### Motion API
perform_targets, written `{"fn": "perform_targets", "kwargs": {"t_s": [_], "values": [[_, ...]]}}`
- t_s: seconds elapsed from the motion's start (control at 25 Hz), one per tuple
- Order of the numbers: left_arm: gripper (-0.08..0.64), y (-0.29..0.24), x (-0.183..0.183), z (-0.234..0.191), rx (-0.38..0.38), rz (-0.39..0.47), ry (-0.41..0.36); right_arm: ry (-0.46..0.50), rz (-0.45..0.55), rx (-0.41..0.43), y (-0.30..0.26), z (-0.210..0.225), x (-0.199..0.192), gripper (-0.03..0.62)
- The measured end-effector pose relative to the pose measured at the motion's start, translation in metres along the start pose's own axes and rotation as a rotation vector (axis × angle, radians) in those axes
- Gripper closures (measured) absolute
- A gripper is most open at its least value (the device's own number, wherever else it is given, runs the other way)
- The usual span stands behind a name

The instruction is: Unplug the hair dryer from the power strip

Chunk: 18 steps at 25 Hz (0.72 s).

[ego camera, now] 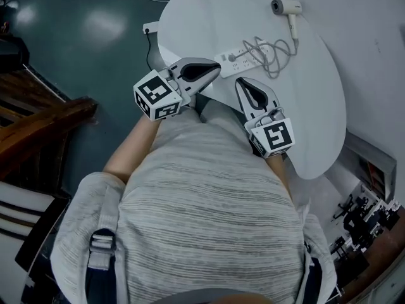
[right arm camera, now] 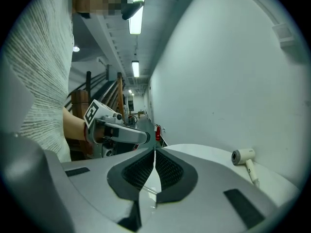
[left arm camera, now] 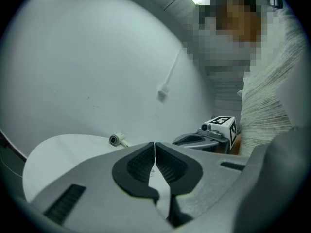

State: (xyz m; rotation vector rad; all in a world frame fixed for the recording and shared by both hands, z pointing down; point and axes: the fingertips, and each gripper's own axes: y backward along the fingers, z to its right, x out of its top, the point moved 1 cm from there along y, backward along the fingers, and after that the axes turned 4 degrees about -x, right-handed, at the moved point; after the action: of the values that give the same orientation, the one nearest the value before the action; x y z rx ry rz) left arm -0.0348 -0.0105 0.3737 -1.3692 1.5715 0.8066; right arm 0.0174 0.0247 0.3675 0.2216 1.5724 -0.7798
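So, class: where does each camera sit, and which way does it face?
Head view: on head, steeply down at table, power strip; torso, left gripper, right gripper show.
Left gripper view: on it, along shut jaws, over table; right gripper shows.
Right gripper view: on it, along shut jaws, toward corridor; left gripper shows.
All share the hair dryer.

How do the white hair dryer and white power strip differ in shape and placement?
The white hair dryer has a round barrel and slim handle; the white power strip is a long flat bar. The dryer lies by the round white table's far edge, the strip nearer the person. Both are white.
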Motion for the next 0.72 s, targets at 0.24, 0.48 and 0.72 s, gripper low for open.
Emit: {"fn": "perform_targets", "kwargs": {"t_s": [0.24,0.48,0.72], "values": [[0.553,-0.020,-0.013,-0.004,-0.003,-0.043,0.010,-0.034,-0.034,0.003,0.002,0.017,-0.019,0.565],[0.552,-0.034,-0.015,-0.008,0.023,-0.058,0.010,-0.028,-0.041,0.047,-0.009,0.035,-0.020,0.565],[0.549,-0.051,-0.017,-0.022,0.087,-0.108,-0.062,-0.017,-0.035,0.080,-0.018,0.052,-0.016,0.565]]}}
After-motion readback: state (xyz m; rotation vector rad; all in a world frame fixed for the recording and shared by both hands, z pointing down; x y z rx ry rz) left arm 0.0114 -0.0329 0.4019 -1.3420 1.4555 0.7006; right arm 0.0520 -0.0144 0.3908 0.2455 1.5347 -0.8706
